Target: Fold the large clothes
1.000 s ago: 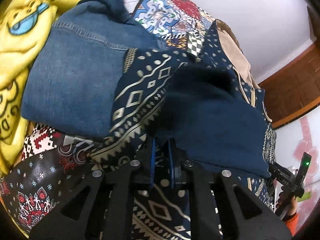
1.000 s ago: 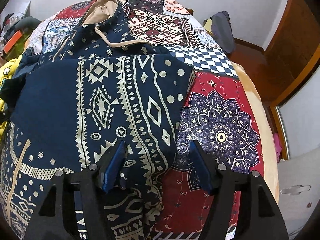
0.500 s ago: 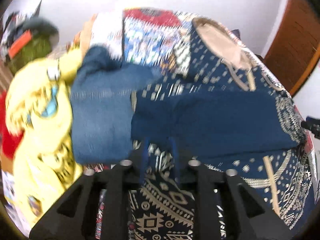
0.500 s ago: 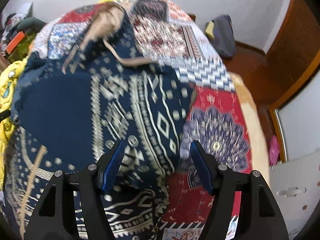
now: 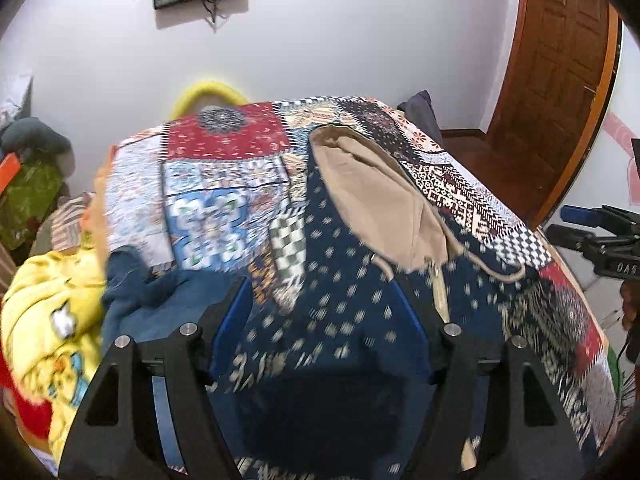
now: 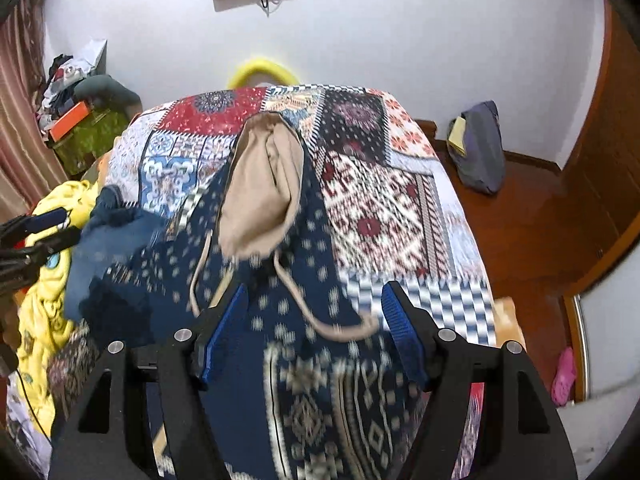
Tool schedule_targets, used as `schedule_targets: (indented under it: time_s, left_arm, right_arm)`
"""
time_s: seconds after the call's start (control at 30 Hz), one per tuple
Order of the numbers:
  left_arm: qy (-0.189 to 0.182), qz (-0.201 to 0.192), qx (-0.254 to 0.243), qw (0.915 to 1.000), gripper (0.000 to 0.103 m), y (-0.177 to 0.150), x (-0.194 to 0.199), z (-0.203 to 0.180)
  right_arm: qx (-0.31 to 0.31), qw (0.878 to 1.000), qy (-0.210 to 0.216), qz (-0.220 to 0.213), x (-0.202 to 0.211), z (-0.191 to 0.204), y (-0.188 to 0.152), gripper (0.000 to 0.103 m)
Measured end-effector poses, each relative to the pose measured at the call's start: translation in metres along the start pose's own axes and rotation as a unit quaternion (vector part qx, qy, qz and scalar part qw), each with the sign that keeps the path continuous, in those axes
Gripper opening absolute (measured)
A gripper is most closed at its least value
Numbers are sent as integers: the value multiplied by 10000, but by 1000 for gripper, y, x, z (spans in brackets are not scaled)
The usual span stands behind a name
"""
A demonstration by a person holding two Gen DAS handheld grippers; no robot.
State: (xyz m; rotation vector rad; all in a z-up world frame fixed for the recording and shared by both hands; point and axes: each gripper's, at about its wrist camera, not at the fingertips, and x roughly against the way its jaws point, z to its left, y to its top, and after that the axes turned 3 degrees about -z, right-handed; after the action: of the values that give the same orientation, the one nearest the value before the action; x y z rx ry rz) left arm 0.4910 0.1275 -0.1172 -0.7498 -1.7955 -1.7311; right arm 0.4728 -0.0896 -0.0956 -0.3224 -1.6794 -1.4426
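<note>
Motion blur smears the hoodie [image 6: 304, 304] print in both views, and its lower half runs out of the bottom of the frame. It lies mid-frame on the patchwork bedspread [image 6: 384, 200], tan hood lining [image 6: 260, 192] up top, drawstring looping lower centre. Bare bedspread runs along its right edge. Left gripper [image 5: 324, 312] fingers spread wide, holding nothing; right gripper [image 6: 312, 320] wide too, empty. Soft denim [image 5: 160, 300] and a yellow blanket [image 5: 44, 312] crowd the left edge.
</note>
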Motion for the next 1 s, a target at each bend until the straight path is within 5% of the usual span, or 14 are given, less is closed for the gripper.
schedule_targets:
  time_s: [0.3,0.57,0.67,0.7,0.8,0.9,1.0]
  left_arm:
    - [-301,734,529,9954,69,19,-116,2]
    - [-378,1362,1477,9789,69,9,-202,24]
    - [-227,1263,1556,9795,57,5,-208,29]
    - [-199,1207,1538,9805,44,5,-206,29]
    - [-119,1145,1309,9847,13,6,-196,24]
    - [-21,870,946,9917,11,12,-169,13]
    - [-113,550,610,9966,11,18,-129,4]
  right_arm:
    - [-252,9974,214,646,-95,0,19,67]
    - [-1195,9837,442,1266,-173,-29,11,67]
    - [-1730,9737,762,1269,-184,-40,1,67]
    - [-1801,9730,799,1202,-183,-42,1,65]
    - [-1814,9702,1194,1075,-172,-40,1,29]
    - [-1540,9763,1191,942,-150,-30,5,12]
    - [-1136,9848,1107,715,-113,-19,9,11]
